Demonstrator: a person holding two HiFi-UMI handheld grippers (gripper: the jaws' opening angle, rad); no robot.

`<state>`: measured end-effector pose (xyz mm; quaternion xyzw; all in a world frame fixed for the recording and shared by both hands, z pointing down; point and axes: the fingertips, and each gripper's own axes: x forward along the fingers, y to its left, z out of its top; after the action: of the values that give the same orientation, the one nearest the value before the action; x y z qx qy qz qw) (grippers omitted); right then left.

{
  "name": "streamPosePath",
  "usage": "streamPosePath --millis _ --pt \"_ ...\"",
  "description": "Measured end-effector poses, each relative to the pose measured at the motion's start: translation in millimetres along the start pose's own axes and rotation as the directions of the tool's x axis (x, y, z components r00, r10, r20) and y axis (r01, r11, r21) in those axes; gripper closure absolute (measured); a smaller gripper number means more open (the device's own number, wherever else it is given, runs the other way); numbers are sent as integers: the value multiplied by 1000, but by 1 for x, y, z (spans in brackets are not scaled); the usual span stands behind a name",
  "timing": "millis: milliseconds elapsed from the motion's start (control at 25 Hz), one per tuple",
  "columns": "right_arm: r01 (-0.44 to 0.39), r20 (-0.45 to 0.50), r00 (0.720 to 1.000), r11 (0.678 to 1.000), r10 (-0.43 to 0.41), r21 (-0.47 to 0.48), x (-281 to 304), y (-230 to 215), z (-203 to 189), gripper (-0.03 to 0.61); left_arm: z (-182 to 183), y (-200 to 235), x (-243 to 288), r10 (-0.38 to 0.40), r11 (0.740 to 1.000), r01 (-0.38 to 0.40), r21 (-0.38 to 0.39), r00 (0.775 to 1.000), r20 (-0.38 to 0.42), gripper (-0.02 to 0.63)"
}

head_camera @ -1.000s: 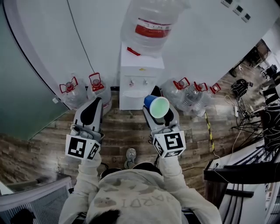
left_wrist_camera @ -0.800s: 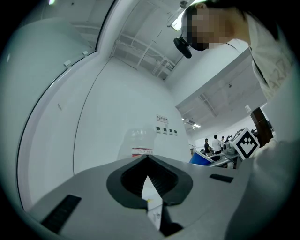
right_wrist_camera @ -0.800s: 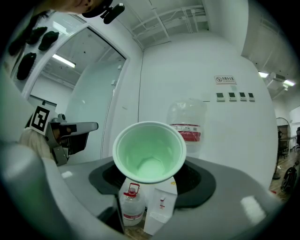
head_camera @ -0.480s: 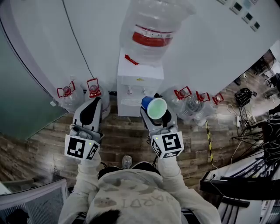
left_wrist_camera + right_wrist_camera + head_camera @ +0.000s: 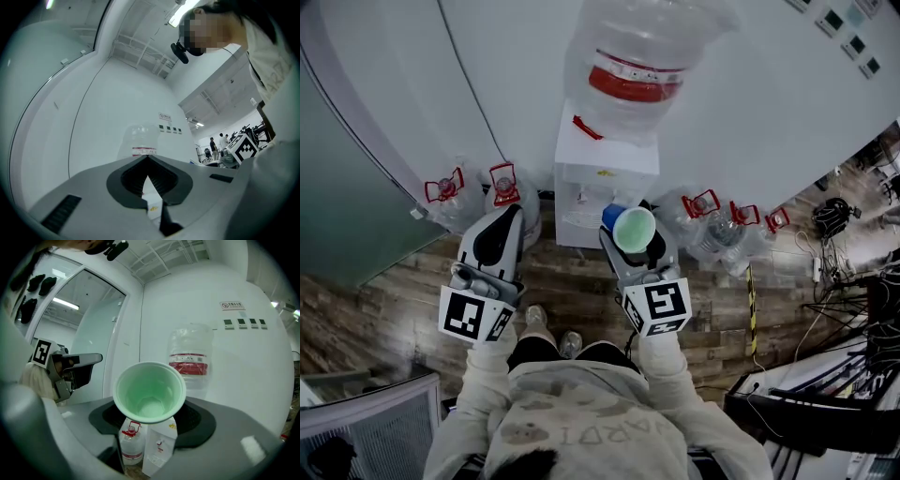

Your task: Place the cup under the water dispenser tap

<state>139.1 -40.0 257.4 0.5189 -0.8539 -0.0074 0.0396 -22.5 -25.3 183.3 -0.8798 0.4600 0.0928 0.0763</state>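
Pinches the blue cup [image 5: 635,228] in right hand-held gripper [image 5: 635,244] before water dispenser [image 5: 600,173]; presses left hand-held gripper [image 5: 504,214] together on nothing

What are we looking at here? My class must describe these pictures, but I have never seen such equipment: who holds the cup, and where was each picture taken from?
No robot: a person holds a two-jawed tool in each hand. One picture comes from a camera on the person's head, looking down; the other two from cameras riding on the tools. The right tool grips a cup, blue outside, green inside, mouth towards the person. The left tool is shut and empty. Ahead stands a white water dispenser with a big bottle on top; spare bottles stand on the wooden floor beside it. The cup has not yet been set in the dispenser.
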Motion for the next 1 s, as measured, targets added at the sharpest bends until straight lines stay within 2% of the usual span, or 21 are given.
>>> streamPosePath --millis 520,1000 --pt "4 -102 995 1000 -2 13 74 -18 -56 276 -44 48 43 -15 1000 14 -24 999 -44 609" --pt "1 -189 982 999 6 35 130 -23 -121 276 -93 76 79 -71 996 66 -55 993 -94 609"
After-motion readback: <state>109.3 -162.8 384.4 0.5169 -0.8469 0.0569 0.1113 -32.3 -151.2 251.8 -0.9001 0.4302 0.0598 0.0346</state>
